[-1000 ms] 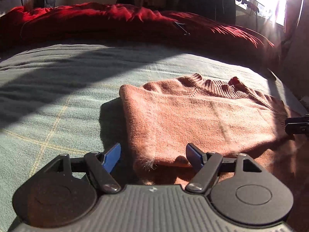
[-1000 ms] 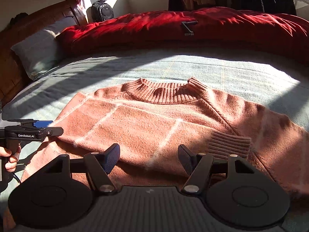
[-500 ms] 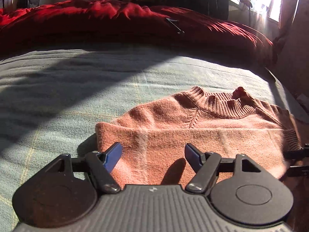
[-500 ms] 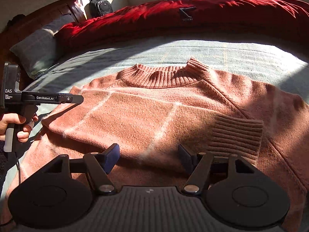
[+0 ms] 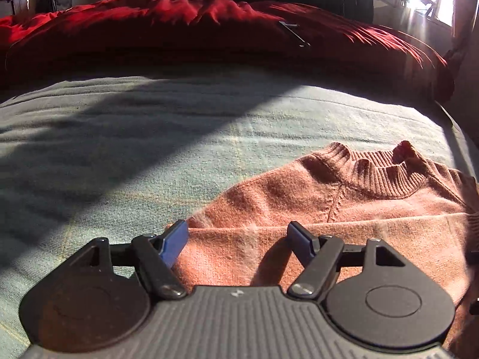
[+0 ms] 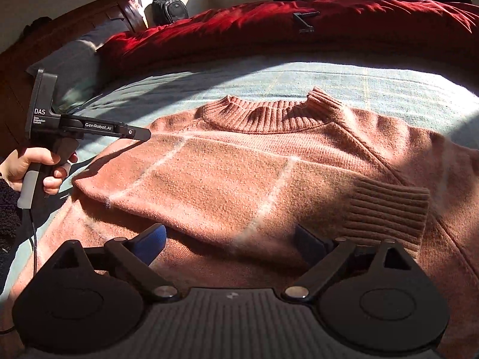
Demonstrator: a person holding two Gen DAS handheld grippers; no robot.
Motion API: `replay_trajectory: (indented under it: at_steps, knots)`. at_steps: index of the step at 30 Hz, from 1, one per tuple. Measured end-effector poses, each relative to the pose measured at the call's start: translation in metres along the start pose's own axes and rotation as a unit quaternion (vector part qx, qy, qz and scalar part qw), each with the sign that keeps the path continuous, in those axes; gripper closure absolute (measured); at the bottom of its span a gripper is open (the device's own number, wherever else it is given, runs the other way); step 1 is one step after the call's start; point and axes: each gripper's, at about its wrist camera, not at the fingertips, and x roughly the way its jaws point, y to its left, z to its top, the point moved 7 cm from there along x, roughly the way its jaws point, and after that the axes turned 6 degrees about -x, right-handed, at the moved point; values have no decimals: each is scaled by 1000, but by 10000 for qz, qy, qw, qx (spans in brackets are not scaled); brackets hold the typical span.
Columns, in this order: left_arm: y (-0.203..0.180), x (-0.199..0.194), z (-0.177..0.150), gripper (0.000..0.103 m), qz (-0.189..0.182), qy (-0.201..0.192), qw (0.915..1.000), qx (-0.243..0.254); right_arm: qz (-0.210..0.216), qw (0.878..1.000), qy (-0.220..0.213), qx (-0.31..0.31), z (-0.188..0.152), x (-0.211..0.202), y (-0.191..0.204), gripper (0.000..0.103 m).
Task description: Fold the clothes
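A rust-orange knitted sweater (image 6: pixel 239 167) lies flat on the grey-green bedspread (image 5: pixel 149 149), ribbed collar away from me. One sleeve is folded across the chest, and its ribbed cuff (image 6: pixel 389 206) rests at the right. My right gripper (image 6: pixel 230 240) hovers low over the sweater's lower front. Its jaws are opening, and the knit lies beneath them with neither pad pressing on it. My left gripper (image 5: pixel 238 237) stands open over the sweater's folded left edge (image 5: pixel 209 230). In the right wrist view the left gripper (image 6: pixel 140 134) reaches over that shoulder, held by a hand (image 6: pixel 27 164).
A rumpled red duvet (image 6: pixel 269 30) lies along the far side of the bed, with a small black tool (image 6: pixel 304 21) on it. A grey pillow (image 6: pixel 69 68) and wooden headboard (image 6: pixel 60 30) sit at the left. A dark backpack (image 6: pixel 169 6) stands behind.
The left gripper has moved along the sweater's left edge toward the shoulder, still open. The right gripper's jaws have spread wider and sit a little lower over the sweater.
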Motion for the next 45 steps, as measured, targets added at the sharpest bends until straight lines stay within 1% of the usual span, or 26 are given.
replay_trajectory:
  at_steps: [2, 5, 7, 10, 13, 15, 18, 19, 21, 22, 23, 26, 28, 30, 32, 34, 36, 37, 39, 40, 42, 45]
  knots:
    - [-5, -13, 6, 30, 2, -110, 9999, -59, -9, 10000, 8, -30, 0, 1, 2, 2]
    - [-31, -42, 1, 29, -267, -212, 9989, 331, -89, 9999, 33, -54, 1, 0, 6, 0]
    - [-50, -56, -12, 26, -449, -152, 9969, 631, -138, 9999, 3, -65, 5, -4, 8, 0]
    - [-71, -64, -40, 26, -555, -31, 9938, 959, -172, 9998, -109, -84, 12, -10, 10, 0]
    - [-77, -55, -65, 26, -442, 253, 9935, 1021, -263, 9993, -184, -184, 18, -13, 12, 0]
    - [-73, -48, -78, 26, -284, 318, 9940, 1012, -316, 9991, -134, -235, 19, -10, 12, 0]
    - [-75, -54, -78, 25, -182, 213, 9938, 1073, -425, 9989, 121, -171, 8, 0, 5, 0]
    - [-77, -57, -76, 26, -144, 167, 9938, 1094, -422, 9989, 112, -182, 5, 1, 4, 0]
    - [-82, -65, -71, 25, -202, -19, 9926, 1199, -426, 9988, 70, -213, 1, 2, 4, 0]
    - [-84, -66, -70, 25, -253, -46, 9921, 1225, -437, 9988, 70, -218, 1, 2, 4, 0]
    - [-85, -63, -71, 25, -278, -10, 9923, 1203, -448, 9987, 69, -223, 0, 3, 5, 0]
    - [-80, -50, -79, 24, -165, 210, 9939, 1073, -472, 9986, 64, -207, -1, 5, 4, 0]
    - [-80, -51, -80, 24, -166, 154, 9949, 981, -473, 9987, 51, -207, -2, 6, 3, 0]
    - [-80, -57, -79, 24, -91, 85, 9956, 930, -503, 9985, 26, -209, -3, 7, 4, 0]
    - [-82, -65, -78, 24, -36, -37, 9959, 907, -604, 9975, 50, -353, -4, 9, 7, 0]
    - [-83, -73, -79, 24, -2, -117, 9959, 893, -730, 9942, 217, -760, -4, 10, 14, 0]
    - [-81, -83, -82, 24, 73, -207, 9963, 826, -640, 9952, 204, -715, 2, 4, 14, 0]
    - [-79, -87, -84, 24, 95, -227, 9967, 769, -529, 9968, 123, -584, 9, -1, 10, 0]
    - [-76, -95, -86, 24, 119, -258, 9976, 630, -440, 9982, -119, -383, 25, -12, -2, 0]
    - [-74, -98, -86, 24, 118, -270, 9981, 548, -471, 9981, -211, -350, 35, -15, -10, 0]
    - [-73, -103, -86, 24, 99, -321, 9984, 445, -666, 9969, -244, -331, 53, -14, -28, 0]
    - [-77, -104, -85, 24, 100, -393, 9983, 424, -847, 9961, -208, -118, 67, 3, -58, 0]
